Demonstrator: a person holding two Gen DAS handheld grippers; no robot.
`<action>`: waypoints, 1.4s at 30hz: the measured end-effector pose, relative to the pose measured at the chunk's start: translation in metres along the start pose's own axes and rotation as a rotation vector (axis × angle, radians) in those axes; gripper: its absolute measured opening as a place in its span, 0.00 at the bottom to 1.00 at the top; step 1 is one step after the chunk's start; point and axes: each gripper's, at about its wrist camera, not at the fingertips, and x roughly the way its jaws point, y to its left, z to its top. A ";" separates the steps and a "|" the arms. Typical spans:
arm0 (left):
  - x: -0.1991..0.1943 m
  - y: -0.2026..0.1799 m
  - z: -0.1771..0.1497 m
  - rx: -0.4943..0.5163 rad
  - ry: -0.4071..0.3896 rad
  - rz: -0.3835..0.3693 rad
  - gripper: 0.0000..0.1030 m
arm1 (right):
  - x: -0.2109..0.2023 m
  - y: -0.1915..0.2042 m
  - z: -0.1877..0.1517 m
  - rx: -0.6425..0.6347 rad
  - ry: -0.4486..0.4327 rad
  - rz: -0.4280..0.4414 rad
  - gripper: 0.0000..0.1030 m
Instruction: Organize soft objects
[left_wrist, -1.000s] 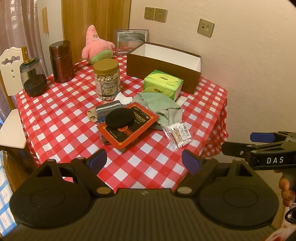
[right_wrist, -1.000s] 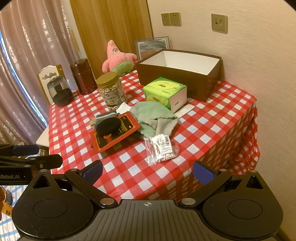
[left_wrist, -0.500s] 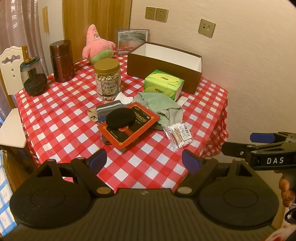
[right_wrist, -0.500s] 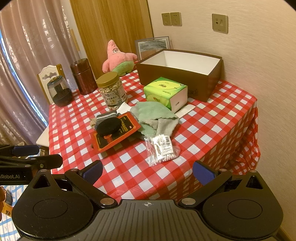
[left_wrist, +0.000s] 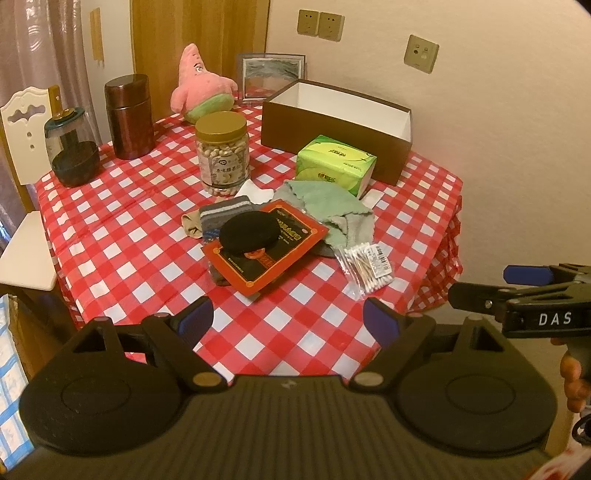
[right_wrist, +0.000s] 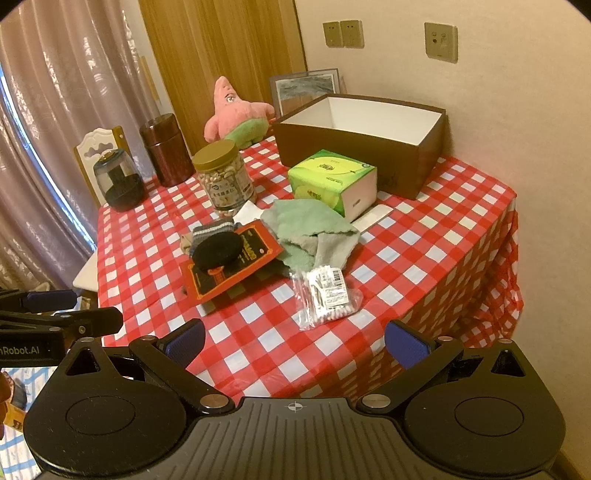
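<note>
1. Now we hold the left gripper (left_wrist: 287, 320) and right gripper (right_wrist: 295, 341) wide apart, both empty, short of the checked table (left_wrist: 122, 236).
2. Fuzzy green cloth (left_wrist: 325, 201) and ribbed striped sock (left_wrist: 225, 214) lie mid-table by the round black pad (left_wrist: 249, 232); the plush pink starfish (left_wrist: 201, 88) sits at the back beside the brown box (left_wrist: 332, 136).
3. "DAS" is printed on the right gripper's side.

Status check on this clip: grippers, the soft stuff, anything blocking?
Left gripper and right gripper open, empty, short of the table. Green cloth and striped sock untouched; brown box empty. Red packet and black pad overlap the sock.
</note>
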 end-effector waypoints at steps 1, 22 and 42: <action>0.001 0.001 0.000 -0.001 0.001 0.002 0.85 | 0.000 -0.001 0.000 -0.001 0.001 0.002 1.00; 0.060 0.028 0.008 -0.018 0.027 0.031 0.84 | 0.065 -0.012 0.009 -0.017 -0.001 0.062 1.00; 0.123 0.041 0.011 -0.012 0.046 0.055 0.81 | 0.154 -0.032 0.013 -0.129 0.061 0.024 0.80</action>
